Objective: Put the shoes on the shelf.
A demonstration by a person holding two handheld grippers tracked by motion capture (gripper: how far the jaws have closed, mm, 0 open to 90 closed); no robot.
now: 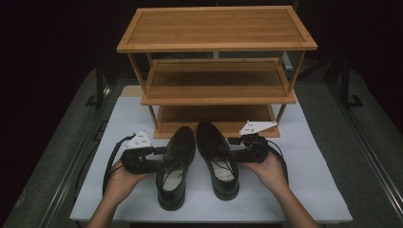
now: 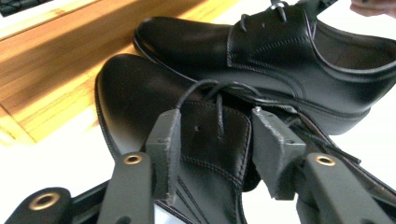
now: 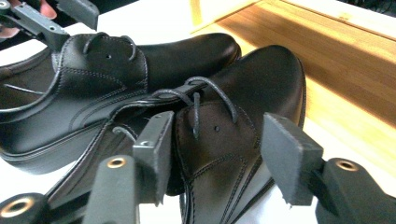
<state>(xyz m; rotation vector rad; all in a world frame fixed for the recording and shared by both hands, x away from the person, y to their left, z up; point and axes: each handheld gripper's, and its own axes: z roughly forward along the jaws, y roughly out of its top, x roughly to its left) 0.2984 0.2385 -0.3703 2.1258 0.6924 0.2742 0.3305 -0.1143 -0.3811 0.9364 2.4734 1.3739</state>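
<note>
both shoes (image 1: 177,164) point toes toward rack (image 1: 216,76).

A white desk (image 1: 304,190) stands on grey carpeted floor (image 1: 47,156), with dark metal frame legs (image 1: 100,80) at either side. Beyond it the room falls into darkness; light falls from above onto the desk

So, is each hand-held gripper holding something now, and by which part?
The left hand-held gripper straddles the left shoe at its laced flap; the right hand-held gripper straddles the right shoe likewise. Its jaws are open; whether the left grips cannot be told.
</note>
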